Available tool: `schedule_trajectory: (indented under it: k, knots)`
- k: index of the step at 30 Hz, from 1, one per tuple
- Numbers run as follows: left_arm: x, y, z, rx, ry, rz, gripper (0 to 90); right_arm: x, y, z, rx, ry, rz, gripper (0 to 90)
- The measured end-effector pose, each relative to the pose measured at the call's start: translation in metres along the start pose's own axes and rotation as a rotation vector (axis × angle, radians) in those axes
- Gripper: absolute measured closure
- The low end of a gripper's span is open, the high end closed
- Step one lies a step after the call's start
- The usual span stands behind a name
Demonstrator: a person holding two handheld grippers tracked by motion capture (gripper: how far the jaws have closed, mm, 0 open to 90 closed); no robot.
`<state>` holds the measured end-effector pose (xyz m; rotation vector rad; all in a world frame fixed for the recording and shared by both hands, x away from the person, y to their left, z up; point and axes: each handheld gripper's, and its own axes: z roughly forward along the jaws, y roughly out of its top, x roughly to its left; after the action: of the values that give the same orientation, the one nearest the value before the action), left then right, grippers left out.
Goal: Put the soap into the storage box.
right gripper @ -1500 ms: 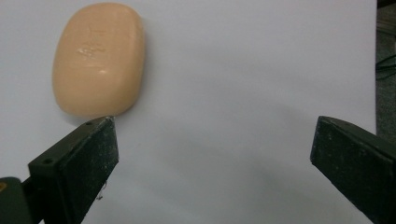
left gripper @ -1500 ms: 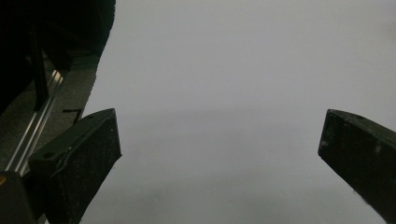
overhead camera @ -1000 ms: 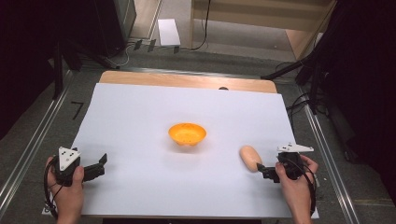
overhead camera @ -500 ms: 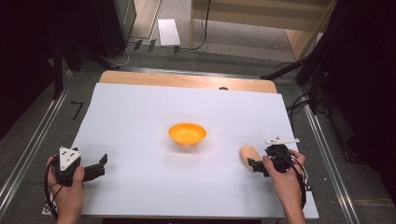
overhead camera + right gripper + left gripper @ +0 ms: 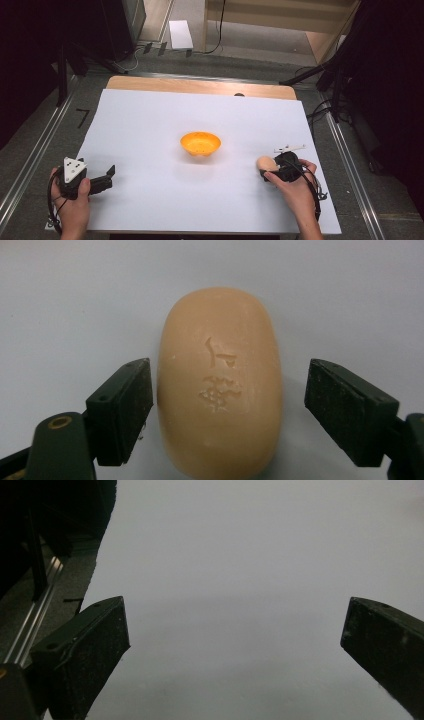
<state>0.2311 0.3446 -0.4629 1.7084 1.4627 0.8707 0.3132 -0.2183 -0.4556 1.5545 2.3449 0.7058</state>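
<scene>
Since a second ago the right gripper has slid leftward over the white sheet and onto the soap bar, and its jaws have just been closing around it. That peach-coloured oval lies flat on the sheet near the right edge of the table, down and to the right of the orange bowl; from above its pale end pokes out just left of the tool. Seen along the right gripper's own jaws, the bar sits lengthwise between them, stamped face up. The left-hand pad is right up against the soap's side, while the right-hand pad stands a little off it with a strip of sheet showing between — so the jaws are partly drawn in, straddling the bar, not yet pinching it. Taking it across its narrow width looks deliberate: a rounded, slick thing is best held at the waist, where the pads meet the flattest stretch of its flanks.

The bowl stands upright and empty at mid-table, well apart from the soap — the likely place for it to go, I would judge.

Over at the near left corner the left gripper rests low on the sheet in the person's hand, jaws spread wide with nothing but bare white between them, apparently parked clear while the other hand works.
</scene>
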Motion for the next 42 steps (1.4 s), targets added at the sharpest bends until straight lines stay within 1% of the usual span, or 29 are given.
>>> schedule_trajectory:
  k: [3, 5, 6, 7, 13, 16, 18, 22, 24, 27, 30, 31, 32, 34, 36, 38, 39, 40, 41, 42]
  knots:
    - [0.0, 0.0, 0.0, 0.0, 0.0, 0.003, 0.0, 0.001, 0.0, 0.002, 0.004, -0.012, 0.003, 22.7]
    - [0.0, 0.0, 0.0, 0.001, 0.0, 0.005, 0.0, 0.002, 0.0, 0.004, 0.009, 0.001, 0.006, 27.7]
    - [-0.001, 0.0, 0.0, 0.0, 0.001, 0.006, 0.0, 0.002, 0.0, 0.006, 0.009, 0.006, 0.003, 31.4]
    - [-0.001, 0.0, 0.0, 0.0, 0.001, 0.006, 0.0, 0.002, -0.001, 0.007, 0.014, 0.015, -0.006, 32.4]
    - [-0.001, 0.0, 0.0, 0.001, -0.001, 0.011, 0.0, 0.004, -0.001, 0.008, 0.025, -0.001, -0.028, 33.1]
    - [-0.001, 0.0, 0.0, 0.001, -0.002, 0.013, 0.0, 0.004, -0.001, 0.009, 0.021, -0.006, -0.038, 33.2]
    - [-0.001, 0.0, 0.0, 0.001, -0.001, 0.014, 0.0, 0.004, -0.001, 0.009, 0.021, 0.002, -0.034, 33.2]
    - [-0.001, 0.0, 0.0, 0.003, -0.002, 0.014, 0.0, 0.002, -0.002, 0.009, 0.014, 0.01, -0.05, 33.2]
    - [-0.001, 0.0, 0.0, 0.004, -0.002, 0.015, 0.0, 0.002, -0.001, 0.009, 0.02, 0.013, -0.053, 33.3]
    - [-0.001, 0.0, 0.0, 0.003, -0.003, 0.016, 0.0, 0.002, 0.001, 0.009, 0.028, 0.009, -0.083, 33.5]
    - [-0.001, 0.0, 0.0, 0.003, -0.003, 0.016, 0.0, 0.0, 0.001, 0.008, 0.029, 0.02, -0.126, 33.5]
    - [-0.001, 0.0, 0.0, 0.004, -0.004, 0.017, 0.0, 0.0, 0.001, 0.008, 0.029, 0.02, -0.126, 33.5]
    - [-0.001, 0.0, 0.0, 0.005, -0.004, 0.018, 0.0, -0.002, 0.002, 0.007, 0.034, 0.035, -0.147, 33.5]
    - [-0.002, 0.0, 0.001, 0.006, -0.004, 0.018, 0.0, -0.002, 0.002, 0.006, 0.034, 0.044, -0.153, 33.6]
    - [-0.002, 0.0, 0.001, 0.006, -0.001, 0.019, 0.0, -0.005, 0.005, 0.002, 0.034, 0.059, -0.188, 33.6]
    - [-0.002, 0.0, 0.001, 0.007, 0.0, 0.018, 0.0, -0.007, 0.008, -0.002, 0.033, 0.077, -0.209, 33.6]
    - [-0.002, 0.0, 0.001, 0.007, 0.0, 0.018, 0.0, -0.007, 0.008, -0.002, 0.033, 0.077, -0.209, 33.6]
    - [-0.002, 0.0, 0.001, 0.008, 0.0, 0.019, 0.0, -0.008, 0.012, -0.006, 0.026, 0.097, -0.243, 33.6]
    - [-0.002, 0.0, 0.001, 0.008, 0.001, 0.018, 0.0, -0.008, 0.012, -0.006, 0.026, 0.097, -0.243, 33.6]
    - [-0.002, 0.0, 0.001, 0.009, 0.003, 0.018, 0.0, -0.006, 0.015, -0.009, 0.023, 0.111, -0.28, 33.6]
